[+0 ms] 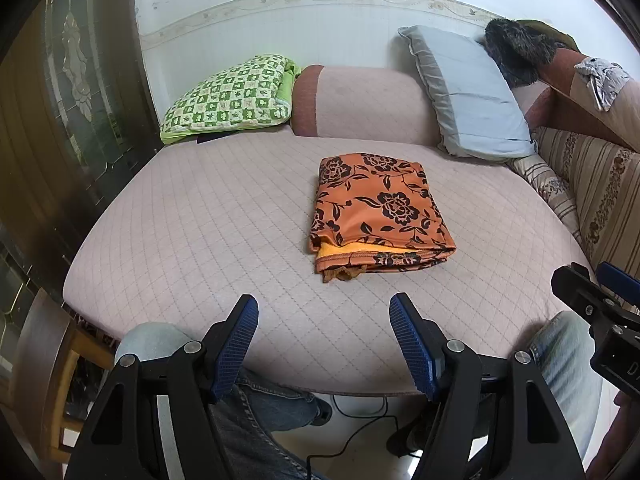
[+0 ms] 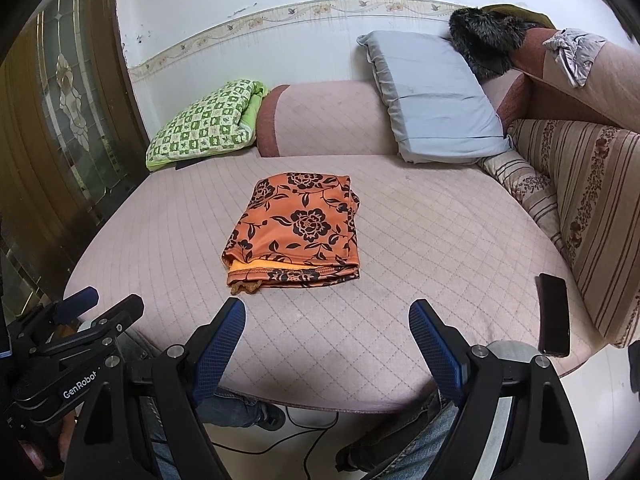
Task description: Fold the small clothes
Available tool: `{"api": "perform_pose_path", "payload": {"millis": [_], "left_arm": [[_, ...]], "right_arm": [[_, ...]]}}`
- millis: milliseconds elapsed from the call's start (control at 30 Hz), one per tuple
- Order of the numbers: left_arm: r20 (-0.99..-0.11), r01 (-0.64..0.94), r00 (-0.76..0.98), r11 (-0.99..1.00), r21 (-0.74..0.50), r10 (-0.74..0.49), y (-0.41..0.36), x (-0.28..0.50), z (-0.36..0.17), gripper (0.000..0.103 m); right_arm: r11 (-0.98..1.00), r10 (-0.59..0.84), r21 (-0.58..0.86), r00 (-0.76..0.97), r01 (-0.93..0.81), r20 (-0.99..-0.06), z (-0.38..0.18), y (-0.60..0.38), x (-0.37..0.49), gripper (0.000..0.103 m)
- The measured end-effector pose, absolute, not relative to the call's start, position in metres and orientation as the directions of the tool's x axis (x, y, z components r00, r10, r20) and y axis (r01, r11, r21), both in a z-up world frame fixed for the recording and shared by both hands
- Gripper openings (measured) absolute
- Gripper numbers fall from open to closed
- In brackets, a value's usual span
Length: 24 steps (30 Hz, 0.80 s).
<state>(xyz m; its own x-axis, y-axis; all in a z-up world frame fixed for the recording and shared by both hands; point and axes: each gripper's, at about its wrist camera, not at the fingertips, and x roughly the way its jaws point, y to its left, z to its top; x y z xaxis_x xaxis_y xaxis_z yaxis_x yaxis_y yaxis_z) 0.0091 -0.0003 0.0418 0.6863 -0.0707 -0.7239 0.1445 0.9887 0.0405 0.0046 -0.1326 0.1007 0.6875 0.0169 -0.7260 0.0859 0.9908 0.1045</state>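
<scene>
An orange garment with black flowers [image 1: 380,214] lies folded into a rectangle on the pink quilted cushion [image 1: 192,240]; it also shows in the right wrist view [image 2: 298,230]. A yellow inner layer peeks out at its near edge. My left gripper [image 1: 324,308] is open and empty, held above the cushion's near edge, short of the garment. My right gripper [image 2: 326,312] is open and empty, also near the front edge. Each gripper shows at the side of the other's view: the right one [image 1: 596,296] and the left one [image 2: 96,304].
A green checked folded blanket [image 1: 232,96] and a light blue pillow [image 1: 468,92] lie at the back. A striped sofa side [image 2: 592,200] stands at right. A black phone [image 2: 554,314] lies on the cushion's right front edge. My knees and a cable are below.
</scene>
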Motion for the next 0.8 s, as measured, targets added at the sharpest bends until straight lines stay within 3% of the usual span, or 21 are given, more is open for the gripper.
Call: {"api": "perform_pose_path", "payload": {"millis": [800], "left_arm": [[-0.729,0.168,0.679,0.985,0.041,-0.085,-0.0057,0.0128,0.0398,0.068]], "right_arm": [[0.992,0.009,0.092,0.691,0.083,-0.722,0.1016,-0.135,0.0071,0.086]]}}
